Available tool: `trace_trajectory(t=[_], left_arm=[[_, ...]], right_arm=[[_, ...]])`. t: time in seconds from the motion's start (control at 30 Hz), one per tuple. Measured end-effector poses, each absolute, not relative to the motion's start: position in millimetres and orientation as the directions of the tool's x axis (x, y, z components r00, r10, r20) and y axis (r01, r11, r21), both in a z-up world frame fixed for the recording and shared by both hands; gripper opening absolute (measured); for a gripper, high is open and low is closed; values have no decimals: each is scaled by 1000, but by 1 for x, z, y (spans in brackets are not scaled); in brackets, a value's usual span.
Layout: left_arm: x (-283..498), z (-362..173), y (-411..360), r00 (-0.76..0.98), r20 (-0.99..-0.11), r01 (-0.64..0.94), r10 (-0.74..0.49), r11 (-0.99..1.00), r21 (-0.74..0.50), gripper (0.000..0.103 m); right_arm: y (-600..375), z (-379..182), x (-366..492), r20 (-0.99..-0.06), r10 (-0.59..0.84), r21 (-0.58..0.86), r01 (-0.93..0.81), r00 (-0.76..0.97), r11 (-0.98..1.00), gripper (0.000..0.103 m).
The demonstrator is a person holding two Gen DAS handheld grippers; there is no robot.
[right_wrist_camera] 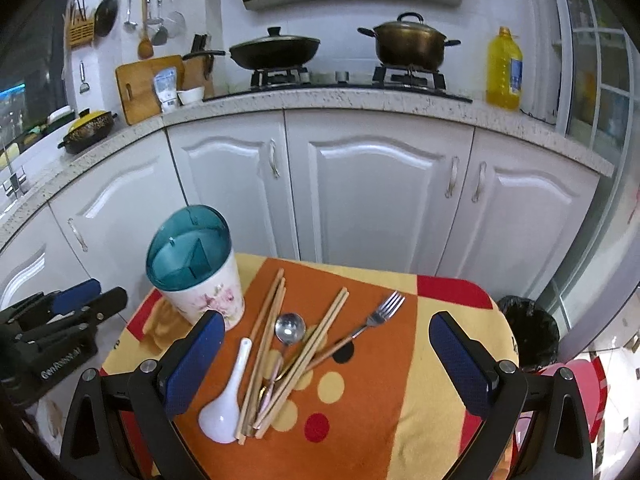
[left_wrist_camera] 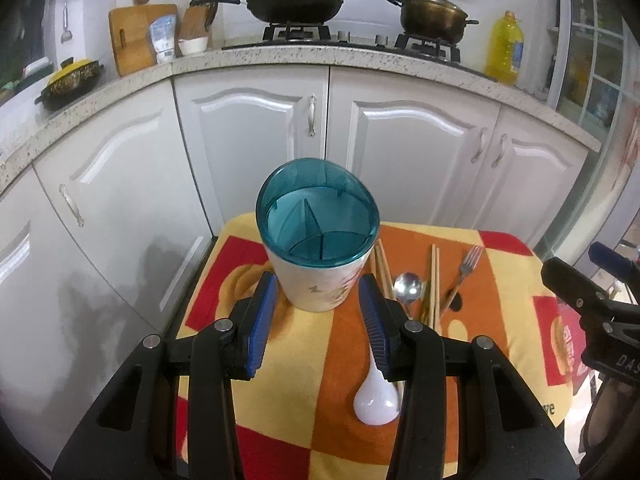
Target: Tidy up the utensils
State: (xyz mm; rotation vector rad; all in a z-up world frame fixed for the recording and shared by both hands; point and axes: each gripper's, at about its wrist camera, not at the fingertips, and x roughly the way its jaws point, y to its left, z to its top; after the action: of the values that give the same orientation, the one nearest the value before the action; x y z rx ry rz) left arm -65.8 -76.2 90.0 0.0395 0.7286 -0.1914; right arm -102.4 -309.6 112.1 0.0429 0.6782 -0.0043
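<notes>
Teal-rimmed floral holder (left_wrist_camera: 316, 256) is framed, untouched, by open left tool (left_wrist_camera: 318, 300) for steadying; open right tool (right_wrist_camera: 326, 356) is aimed at wooden chopsticks (right_wrist_camera: 264, 356), holder at 10 o'clock.

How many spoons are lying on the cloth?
2. The white spoon lies nearest the camera, left of the chopsticks. The metal spoon lies among the chopsticks, its handle partly covered. None shows inside the holder, though its lower part is hidden.

White cabinets (right_wrist_camera: 376, 184), speckled counter (right_wrist_camera: 360, 100), tiled wall (right_wrist_camera: 208, 8)
</notes>
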Motion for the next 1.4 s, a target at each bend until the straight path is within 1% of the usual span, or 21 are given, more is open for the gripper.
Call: trace_trajectory(t=[0.2,0.33,0.47,1.4], left_arm=[[-69,96,-83,735,-658,198,-165,980,-24,42],[-70,97,-83,732,-658,206,-178,978,-37,41],[-71,99,-86,732,-657,209,-182,977,-37,42],[-71,99,-92,735,-652,223,-187,974,-28,42]], right_arm=[[-308,118,-106,-610,6,50,32,793,998,102],[-307,118,-104,-624,-8,48,49,781,998,102],[-311,118,-105,-627,5,76,55,779,996,102],[-315,118,-102,-639,-24,60,80,769,995,102]])
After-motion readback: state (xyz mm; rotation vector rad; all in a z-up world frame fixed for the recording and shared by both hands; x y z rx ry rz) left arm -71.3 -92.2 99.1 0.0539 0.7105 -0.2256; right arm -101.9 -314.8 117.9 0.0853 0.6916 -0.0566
